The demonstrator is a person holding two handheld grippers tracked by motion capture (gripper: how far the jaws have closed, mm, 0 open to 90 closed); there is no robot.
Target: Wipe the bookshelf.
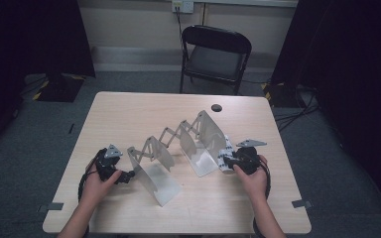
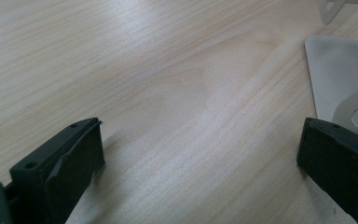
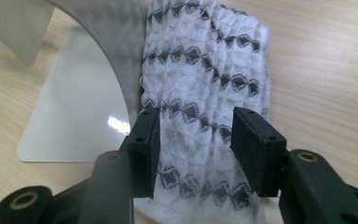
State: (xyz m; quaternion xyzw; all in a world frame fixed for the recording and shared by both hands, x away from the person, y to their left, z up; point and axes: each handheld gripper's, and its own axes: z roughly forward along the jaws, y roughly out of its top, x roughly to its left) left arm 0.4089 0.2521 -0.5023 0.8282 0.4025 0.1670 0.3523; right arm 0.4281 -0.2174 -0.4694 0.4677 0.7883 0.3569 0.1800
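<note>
A metal accordion rack [image 1: 178,144] with upright plates stretches diagonally across the middle of the table. A white cloth with black diamond rows [image 3: 205,60] lies folded on the table against the rack's right end plate [image 3: 74,107]; it is also seen from above [image 1: 226,148]. My right gripper [image 3: 196,140] hovers over the cloth, jaws apart on either side of a strip of it, pads not pressing. From above, the right gripper [image 1: 226,159] sits at that end. My left gripper [image 1: 129,177] rests by the rack's left end plate [image 2: 340,79], and stands wide open [image 2: 200,149] over bare wood.
The light wooden table [image 1: 129,114] has a dark cable hole [image 1: 216,107] near its far edge. A black folding chair [image 1: 216,54] stands behind the table. Dark curtains hang on both sides.
</note>
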